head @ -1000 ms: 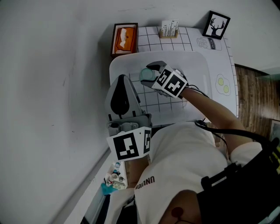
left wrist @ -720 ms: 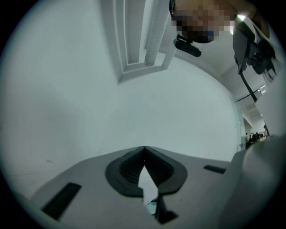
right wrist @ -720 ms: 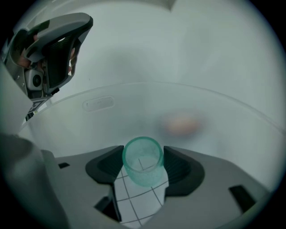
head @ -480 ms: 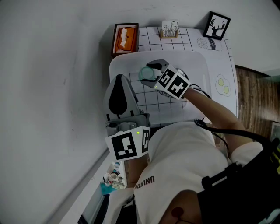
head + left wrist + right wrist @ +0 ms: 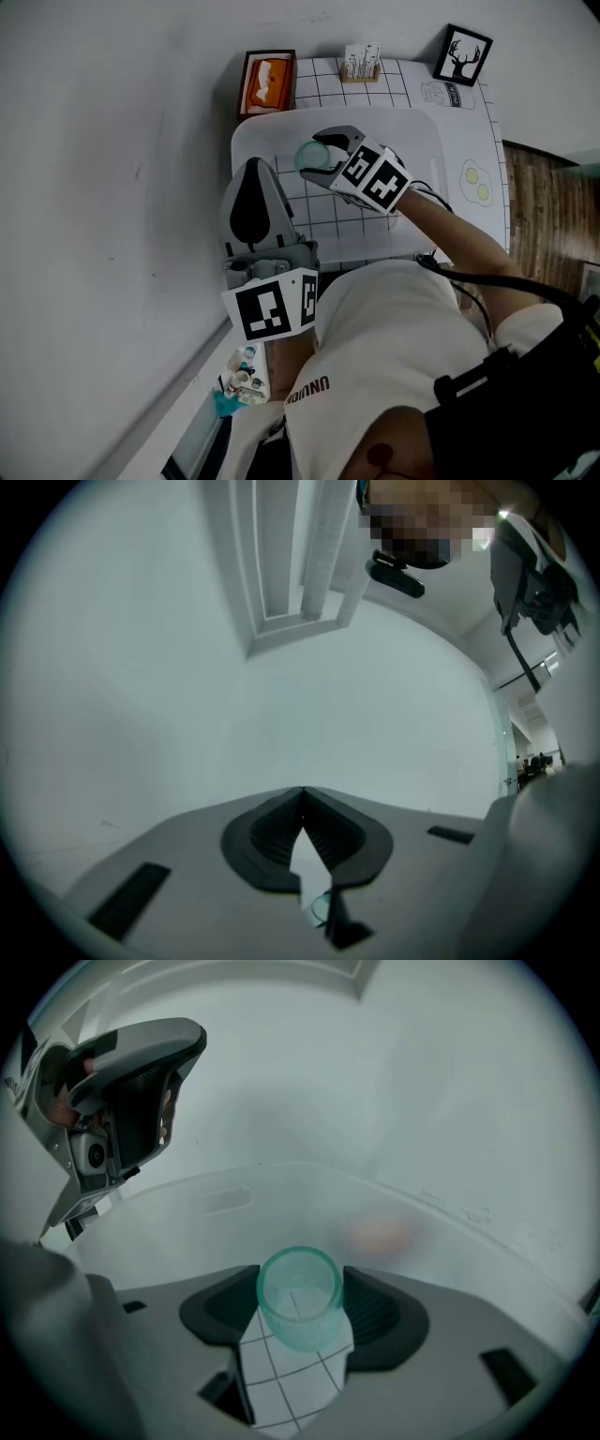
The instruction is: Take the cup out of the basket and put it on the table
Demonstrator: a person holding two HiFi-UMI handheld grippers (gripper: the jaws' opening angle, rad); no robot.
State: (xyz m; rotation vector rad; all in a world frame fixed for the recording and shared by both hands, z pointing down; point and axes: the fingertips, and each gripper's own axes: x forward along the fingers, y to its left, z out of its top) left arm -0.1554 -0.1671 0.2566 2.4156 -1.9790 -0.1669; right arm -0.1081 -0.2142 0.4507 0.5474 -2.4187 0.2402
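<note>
**Gripping the cup over the basket: right tongs closed on it, left tongs idle**

Right tongs (image 5: 300,1290): jaws pressed on either side of the cup (image 5: 298,1321), dark pads against its wall. Cup is translucent green and its open mouth faces the right gripper view's camera. Nothing seen inside it.

Position of cup: the head view puts it within the outline of the basket (image 5: 417,141), toward the far left corner. The right gripper view has the frosted basket wall rising behind the cup, with a handle slot in it. Grid lines show below the cup between the jaws. Cannot tell whether the cup's base touches the basket floor or hangs clear of it.

Left tongs (image 5: 302,803): jaws closed tip to tip, nothing between them. Left gripper view faces a plain pale wall and ceiling. In the head view they are held off the basket's near left side, well apart from the cup.

Surroundings: the basket is white and translucent and sits on the table (image 5: 495,150), on a gridded cloth. Beyond the basket, along the far edge:
- an orange tissue box (image 5: 267,82) at the left
- a small card holder (image 5: 362,62) in the middle
- a framed deer picture (image 5: 465,53) at the right

A fried-egg print (image 5: 477,181) lies on the cloth to the right of the basket.
</note>
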